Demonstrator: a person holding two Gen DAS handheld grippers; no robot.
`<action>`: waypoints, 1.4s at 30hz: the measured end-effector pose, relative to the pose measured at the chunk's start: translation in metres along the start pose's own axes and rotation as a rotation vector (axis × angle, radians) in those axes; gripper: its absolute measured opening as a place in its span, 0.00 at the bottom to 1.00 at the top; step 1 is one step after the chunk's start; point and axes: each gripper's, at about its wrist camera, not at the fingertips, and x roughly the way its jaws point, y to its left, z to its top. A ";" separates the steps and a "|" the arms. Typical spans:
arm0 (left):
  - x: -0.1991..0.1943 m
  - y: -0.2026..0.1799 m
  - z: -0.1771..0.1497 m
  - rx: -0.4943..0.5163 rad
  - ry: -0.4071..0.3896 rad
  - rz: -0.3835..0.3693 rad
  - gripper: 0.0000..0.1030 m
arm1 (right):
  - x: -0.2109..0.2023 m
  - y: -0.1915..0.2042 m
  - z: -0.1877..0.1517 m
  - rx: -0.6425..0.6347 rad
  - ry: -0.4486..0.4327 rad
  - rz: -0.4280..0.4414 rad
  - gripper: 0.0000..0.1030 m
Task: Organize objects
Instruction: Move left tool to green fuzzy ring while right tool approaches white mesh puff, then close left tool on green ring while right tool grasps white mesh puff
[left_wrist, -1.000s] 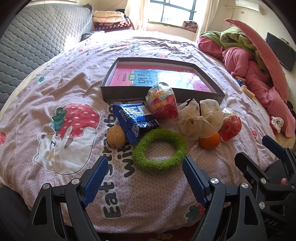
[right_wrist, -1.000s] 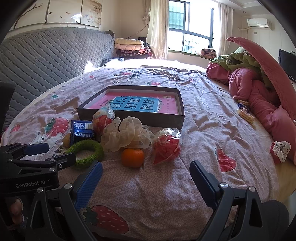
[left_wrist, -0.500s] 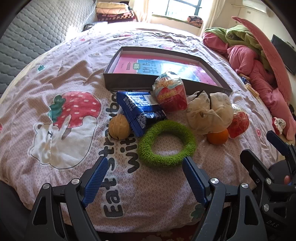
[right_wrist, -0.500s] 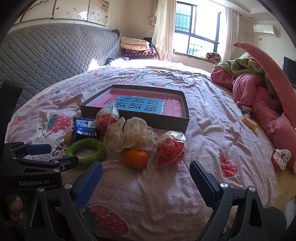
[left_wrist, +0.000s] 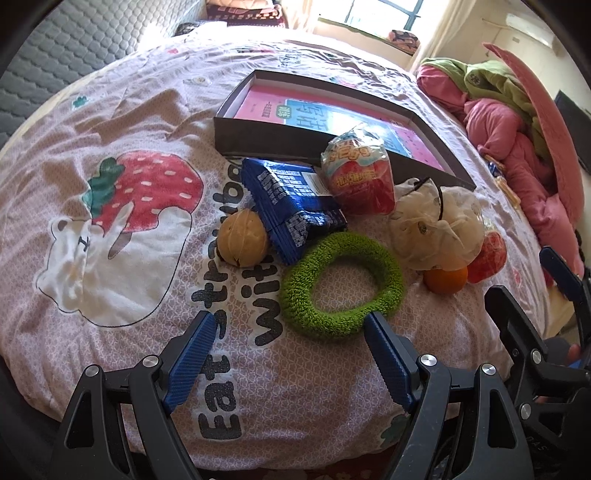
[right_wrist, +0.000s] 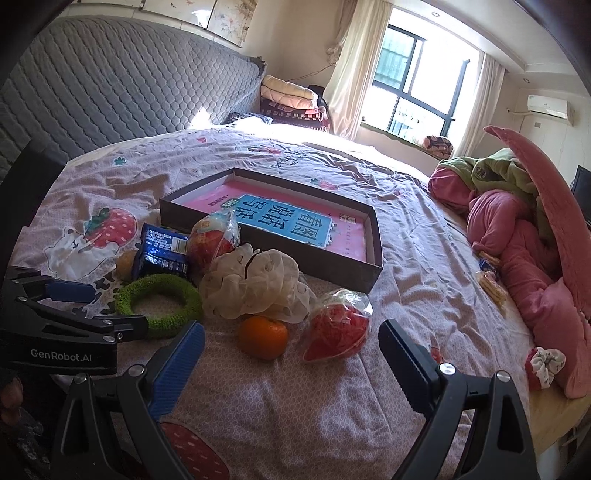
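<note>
Left gripper: fingers wide apart, empty, just near of the green ring.
Right gripper: fingers spread, empty, near the orange.
Writing: "GenRobot.AI" on the left tool; "Eat" and "with" on the bed cover.
Box: far of the clutter, Chinese-titled book inside.

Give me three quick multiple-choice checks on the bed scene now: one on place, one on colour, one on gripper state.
1. Where is the orange?
A. inside the box
B. on the bedspread, in front of the cream mesh bag
C. in a gripper

2. What colour is the fuzzy ring?
A. green
B. blue
C. pink

3. How is the left gripper?
A. shut on the ring
B. open, holding nothing
C. shut on the walnut

Answers: B, it lies by the cream mesh bag, outside the box; A, its pile is green; B, its jaws stand wide apart.
</note>
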 end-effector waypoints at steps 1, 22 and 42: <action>0.001 0.002 0.001 -0.012 0.002 -0.010 0.81 | 0.000 0.000 0.001 -0.004 -0.007 -0.003 0.93; 0.012 0.000 0.011 -0.111 0.071 -0.090 0.60 | 0.045 0.021 0.016 -0.304 0.047 0.029 0.89; 0.022 -0.001 0.021 -0.154 0.098 -0.037 0.14 | 0.065 0.027 0.028 -0.341 -0.006 0.043 0.35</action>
